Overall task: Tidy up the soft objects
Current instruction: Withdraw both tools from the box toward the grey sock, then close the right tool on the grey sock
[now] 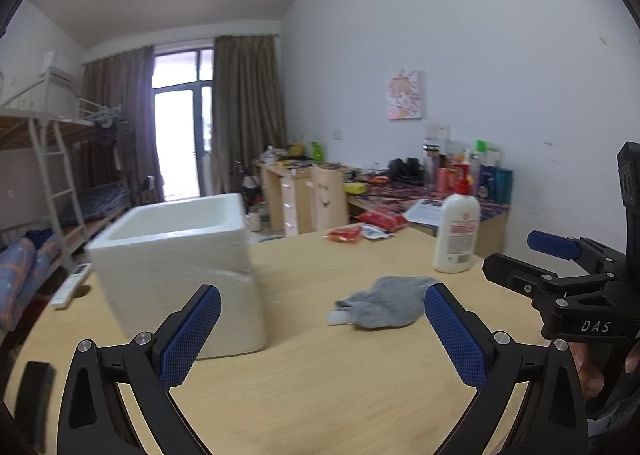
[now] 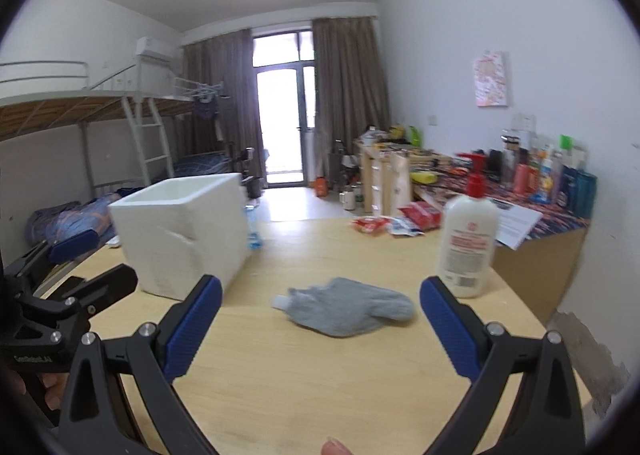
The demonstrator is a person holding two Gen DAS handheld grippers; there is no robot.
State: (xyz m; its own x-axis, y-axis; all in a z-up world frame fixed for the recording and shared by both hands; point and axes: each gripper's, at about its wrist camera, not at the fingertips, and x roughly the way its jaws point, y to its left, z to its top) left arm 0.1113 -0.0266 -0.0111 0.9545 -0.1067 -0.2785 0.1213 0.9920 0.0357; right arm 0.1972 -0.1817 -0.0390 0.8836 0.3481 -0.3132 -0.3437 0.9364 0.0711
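A crumpled grey sock (image 1: 384, 305) (image 2: 352, 307) with a white tag at its left end lies flat on the wooden table. A white foam box (image 1: 180, 267) (image 2: 184, 235), open at the top, stands left of it. My left gripper (image 1: 322, 329) is open and empty, a little short of the sock and the box. My right gripper (image 2: 320, 327) is open and empty, just in front of the sock. The right gripper also shows at the right edge of the left wrist view (image 1: 560, 267). The left gripper shows at the left edge of the right wrist view (image 2: 72, 295).
A white lotion bottle (image 1: 456, 231) (image 2: 468, 243) with a red pump stands behind the sock to the right. Red snack packets (image 2: 400, 219) lie at the table's far edge. A remote control (image 1: 72, 285) lies at the left edge. A cluttered desk (image 2: 540, 191) stands along the right wall.
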